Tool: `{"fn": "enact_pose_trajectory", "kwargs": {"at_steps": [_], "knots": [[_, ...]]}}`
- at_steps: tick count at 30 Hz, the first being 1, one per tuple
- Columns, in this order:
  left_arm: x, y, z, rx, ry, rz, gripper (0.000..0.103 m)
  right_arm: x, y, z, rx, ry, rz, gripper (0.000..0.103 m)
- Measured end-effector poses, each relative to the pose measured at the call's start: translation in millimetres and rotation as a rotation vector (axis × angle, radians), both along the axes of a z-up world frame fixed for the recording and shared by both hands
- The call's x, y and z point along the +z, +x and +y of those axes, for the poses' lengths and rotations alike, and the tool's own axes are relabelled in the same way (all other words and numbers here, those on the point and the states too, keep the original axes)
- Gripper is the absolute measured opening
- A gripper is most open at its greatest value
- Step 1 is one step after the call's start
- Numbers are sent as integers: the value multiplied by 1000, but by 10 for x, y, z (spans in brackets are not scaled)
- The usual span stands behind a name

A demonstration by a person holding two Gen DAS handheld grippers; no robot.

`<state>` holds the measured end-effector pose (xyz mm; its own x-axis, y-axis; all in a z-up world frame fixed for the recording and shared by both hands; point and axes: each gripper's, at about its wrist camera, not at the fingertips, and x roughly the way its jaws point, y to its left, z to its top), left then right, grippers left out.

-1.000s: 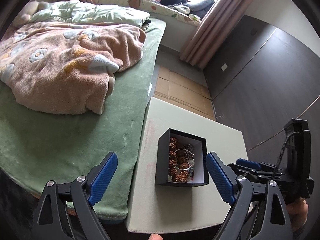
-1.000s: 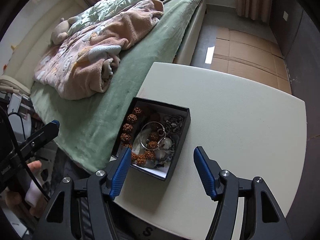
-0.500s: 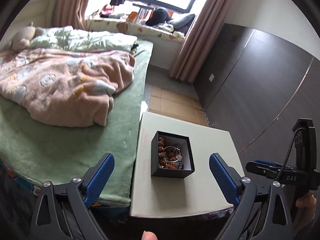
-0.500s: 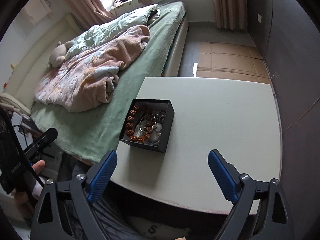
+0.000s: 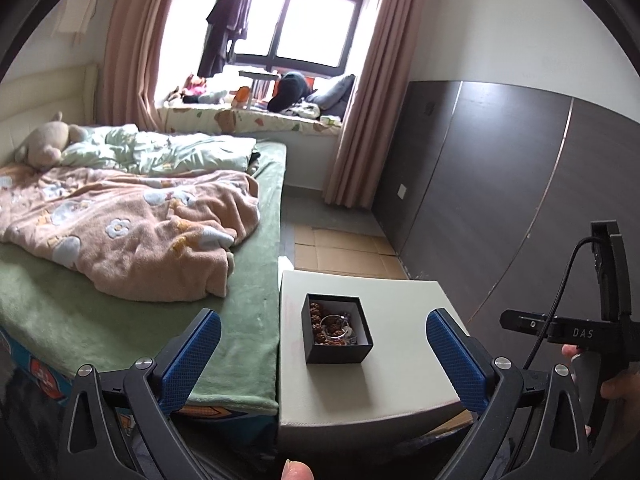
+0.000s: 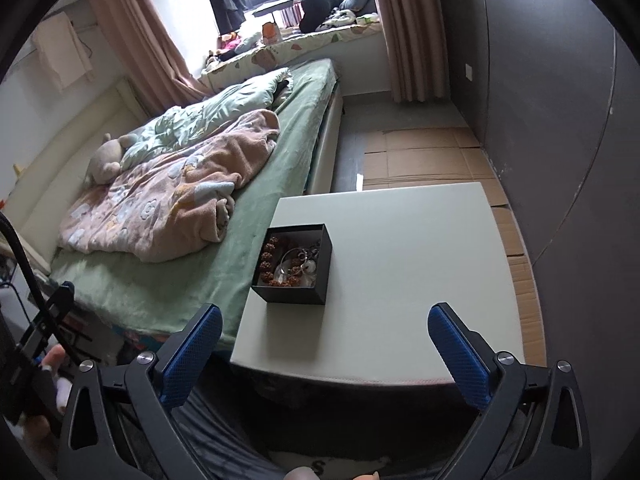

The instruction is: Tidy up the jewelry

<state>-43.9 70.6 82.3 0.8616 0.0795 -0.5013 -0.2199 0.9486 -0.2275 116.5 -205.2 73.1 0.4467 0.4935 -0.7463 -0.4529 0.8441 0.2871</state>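
Note:
A small black box (image 5: pixel 337 351) stands on a pale square table (image 5: pixel 400 344). It holds a brown bead bracelet (image 5: pixel 316 322), a silver bangle (image 5: pixel 334 326) and other small jewelry. In the right wrist view the box (image 6: pixel 294 294) sits near the table's left edge, with the beads (image 6: pixel 267 256) and the bangle (image 6: pixel 294 262) inside. My left gripper (image 5: pixel 320 354) is open and empty, held back from the table's near edge. My right gripper (image 6: pixel 322 354) is open and empty, also back from the table (image 6: pixel 400 272).
A bed (image 5: pixel 132 304) with a green cover and a pink blanket (image 5: pixel 132 232) stands against the table's left side. Dark wall panels (image 5: pixel 500 184) are on the right. Cardboard sheets (image 6: pixel 432 156) lie on the floor beyond the table. A curtained window seat (image 5: pixel 256 120) is at the far end.
Both grippers have pulled back and up from the box, which now looks smaller and farther. The right gripper's jaws opened wider. The box and jewelry have not moved.

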Motion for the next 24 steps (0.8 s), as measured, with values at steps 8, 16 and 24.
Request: {"fn": "enact_pose_trajectory", "kwargs": {"at_steps": [8, 16, 24], "knots": [[74, -402, -57, -7, 84, -25, 103, 92, -491, -112, -55, 20, -27, 103], [98, -747, -90, 13, 162, -59, 103, 46, -1101, -48, -73, 7, -96, 103], [92, -909, -72, 6, 185, -72, 103, 55, -1446, 55, -99, 2, -193, 103]]}}
